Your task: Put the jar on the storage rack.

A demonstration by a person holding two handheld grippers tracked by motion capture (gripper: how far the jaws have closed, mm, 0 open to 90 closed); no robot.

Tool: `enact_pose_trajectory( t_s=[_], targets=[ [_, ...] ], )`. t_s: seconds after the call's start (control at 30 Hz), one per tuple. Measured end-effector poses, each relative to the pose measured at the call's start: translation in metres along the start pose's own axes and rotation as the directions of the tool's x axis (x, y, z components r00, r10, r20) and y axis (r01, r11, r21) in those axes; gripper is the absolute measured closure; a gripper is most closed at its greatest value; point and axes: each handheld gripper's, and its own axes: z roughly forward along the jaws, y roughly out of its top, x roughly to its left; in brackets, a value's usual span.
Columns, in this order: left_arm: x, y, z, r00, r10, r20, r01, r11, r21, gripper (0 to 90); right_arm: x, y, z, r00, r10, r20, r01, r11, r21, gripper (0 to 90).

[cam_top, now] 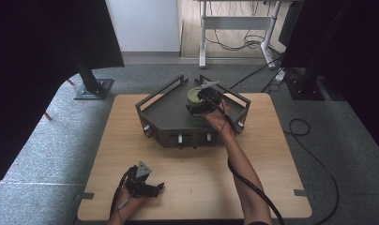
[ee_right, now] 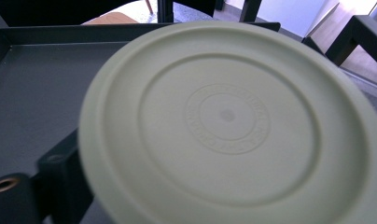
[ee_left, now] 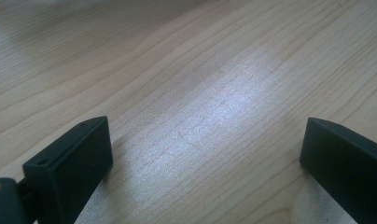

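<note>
A grey carpeted room holds a wooden table [cam_top: 192,164] bearing a dark angular tray [cam_top: 164,112]. Just above the frame's centre, a pale green round container [cam_top: 193,96] sits in the tray. In the right gripper view its circular lid faces the camera, so its axis seems to run toward the right gripper [cam_top: 201,104], which appears clamped on it. A shallow grip could let it slip. The left gripper [cam_top: 147,188], lower left, rests with jaws apart.
</note>
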Motion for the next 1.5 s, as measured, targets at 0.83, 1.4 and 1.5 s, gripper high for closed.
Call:
enact_pose_trajectory(
  t_s=[0.83,1.4,1.5],
  targets=[
    [0.000,0.000,0.000,1.0000,0.000,0.001,0.000,1.0000,-0.001,2.1,0.000,-0.010,-0.020,0.9999,0.002,0.016,-0.002,1.000,-0.032,0.8],
    [0.000,0.000,0.000,1.0000,-0.001,-0.001,0.001,1.0000,0.000,2.1,0.004,-0.017,-0.043,0.9994,-0.013,0.033,0.014,0.999,-0.042,1.3],
    [0.000,0.000,0.000,1.0000,-0.001,-0.001,0.001,1.0000,0.000,2.1,0.004,-0.020,-0.048,0.9993,-0.011,0.034,0.013,0.999,-0.045,1.5]
  ],
)
